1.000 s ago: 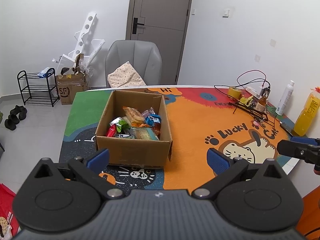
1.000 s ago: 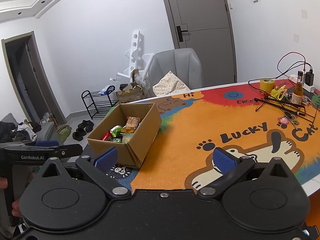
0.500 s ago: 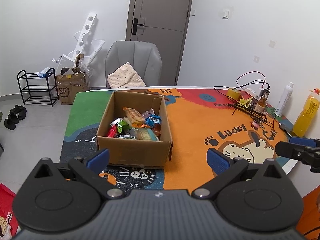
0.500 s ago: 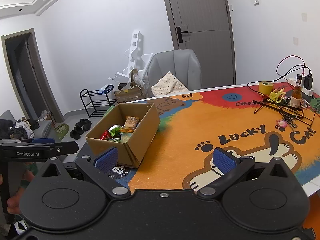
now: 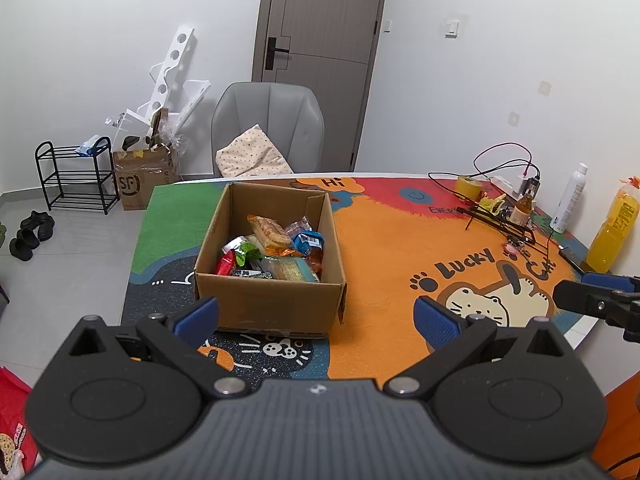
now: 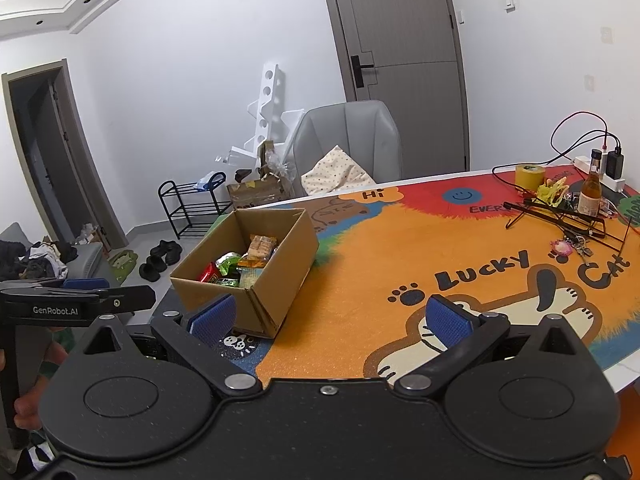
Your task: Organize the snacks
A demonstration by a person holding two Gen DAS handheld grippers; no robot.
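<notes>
An open cardboard box (image 5: 264, 300) (image 6: 280, 264) stands on the left part of the colourful cartoon table mat (image 5: 384, 248) (image 6: 400, 256). Several wrapped snacks (image 5: 272, 248) (image 6: 240, 264) lie inside it: an orange biscuit pack, blue, green and red packets. My left gripper (image 5: 316, 316) hovers open just in front of the box, nothing between its blue pads. My right gripper (image 6: 328, 316) is open too, above the mat to the right of the box. Each gripper shows at the edge of the other's view.
At the table's far right are a yellow tape roll (image 5: 469, 187), a brown bottle (image 6: 591, 192), a white spray can (image 5: 570, 200), an orange drink bottle (image 5: 612, 236), cables and a black wire stand (image 6: 560, 212). A grey chair (image 5: 268, 128) stands behind the table.
Both grippers have drawn back and up a little, so the box looks slightly farther away. Both stay open and the snacks have not moved.
</notes>
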